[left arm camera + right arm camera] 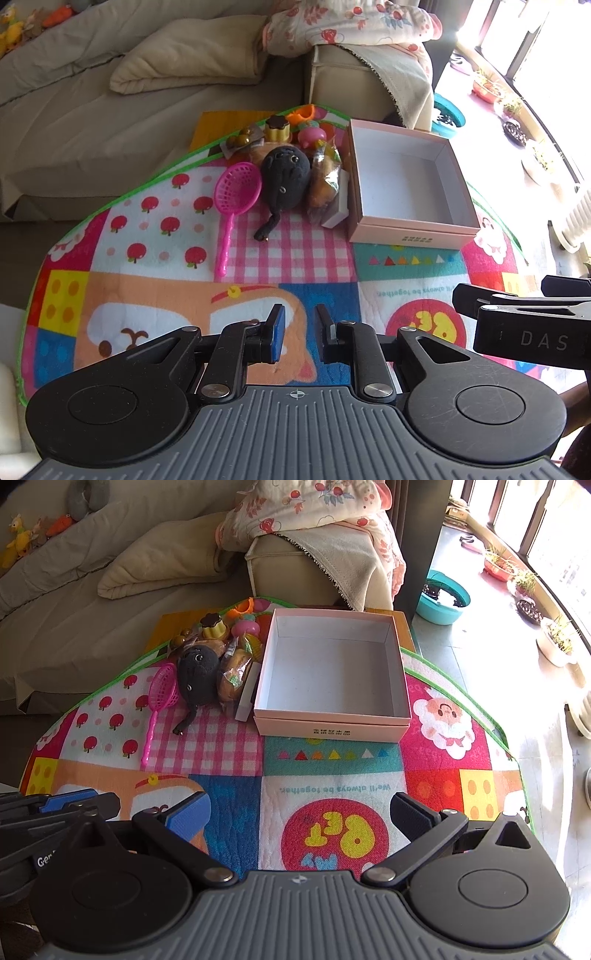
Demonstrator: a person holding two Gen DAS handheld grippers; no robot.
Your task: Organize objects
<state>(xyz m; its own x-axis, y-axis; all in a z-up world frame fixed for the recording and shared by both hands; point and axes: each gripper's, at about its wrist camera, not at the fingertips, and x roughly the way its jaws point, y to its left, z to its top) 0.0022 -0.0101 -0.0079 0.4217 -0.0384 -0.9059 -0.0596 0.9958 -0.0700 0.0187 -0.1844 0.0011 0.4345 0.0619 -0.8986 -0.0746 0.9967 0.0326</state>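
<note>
My left gripper at the bottom of its frame has its jaws nearly closed on nothing; my right gripper gapes wide, also empty. Both hover over a colourful patchwork mat. Beyond, mid-frame, sits an empty pink box, white inside. Just to its left lies a heap of toys: a black plush, a pink toy strainer, wrapped snacks. A beige sofa fills the upper left, sunlit windows the upper right.

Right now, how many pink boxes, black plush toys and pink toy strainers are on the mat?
pink box: 1
black plush toy: 1
pink strainer: 1
Total: 3
</note>
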